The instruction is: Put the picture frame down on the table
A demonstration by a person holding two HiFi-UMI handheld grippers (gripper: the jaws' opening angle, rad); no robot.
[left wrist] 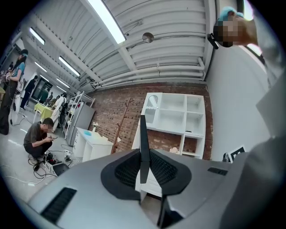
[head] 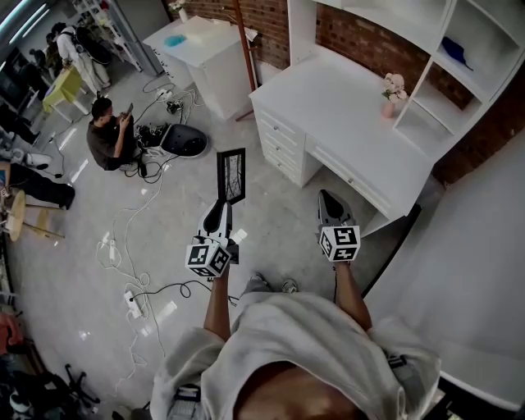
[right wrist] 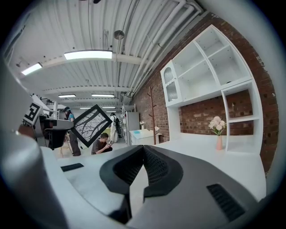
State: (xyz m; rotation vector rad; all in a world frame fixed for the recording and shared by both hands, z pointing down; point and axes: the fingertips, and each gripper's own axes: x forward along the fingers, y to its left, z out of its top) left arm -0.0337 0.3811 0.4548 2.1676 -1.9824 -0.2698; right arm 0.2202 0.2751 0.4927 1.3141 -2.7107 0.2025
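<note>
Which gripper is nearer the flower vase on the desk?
Right. The right gripper is by the desk's front edge, jaws shut and empty; the left gripper, holding the frame, is farther from the vase, over the floor.

Brick wall w/ white desk, shelves; grey floor, strip lights.

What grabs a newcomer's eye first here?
The black picture frame, clamped in the left tongs out over the floor. Right of it, the white desk with a pink flower vase at the back; the right tongs, shut and empty, point toward it.
</note>
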